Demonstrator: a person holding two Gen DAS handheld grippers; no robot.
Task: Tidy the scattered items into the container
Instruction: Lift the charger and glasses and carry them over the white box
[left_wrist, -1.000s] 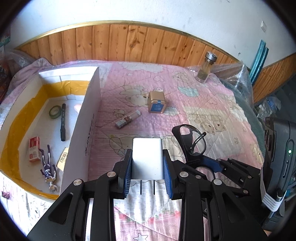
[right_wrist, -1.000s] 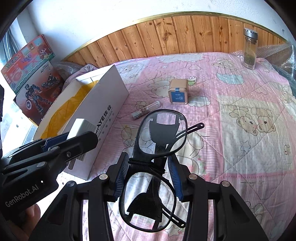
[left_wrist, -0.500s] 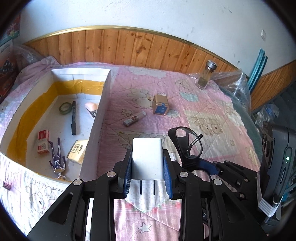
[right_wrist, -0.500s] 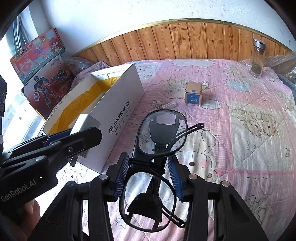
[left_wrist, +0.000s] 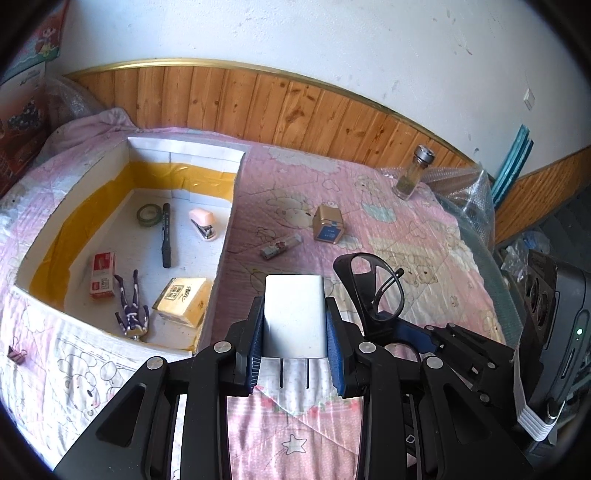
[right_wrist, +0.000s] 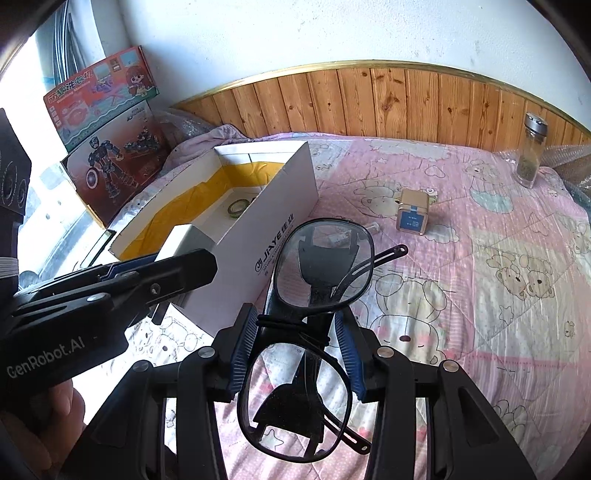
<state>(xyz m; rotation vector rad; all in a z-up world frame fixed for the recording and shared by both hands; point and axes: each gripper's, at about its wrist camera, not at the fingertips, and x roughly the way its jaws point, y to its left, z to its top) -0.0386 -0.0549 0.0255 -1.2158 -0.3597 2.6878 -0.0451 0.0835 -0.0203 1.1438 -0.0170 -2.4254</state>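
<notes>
**Two loads in the air, box wall ahead**

The left tool pinches a white charger flat between its pads, prongs pointing back, held above the bed just right of the box. The right tool is clamped on glasses at the bridge, a thin hold, so a jolt could twist them loose. The tools are close enough to knock together. Farther off on the quilt lie a tube, probably lip balm, and a small tin.
</notes>
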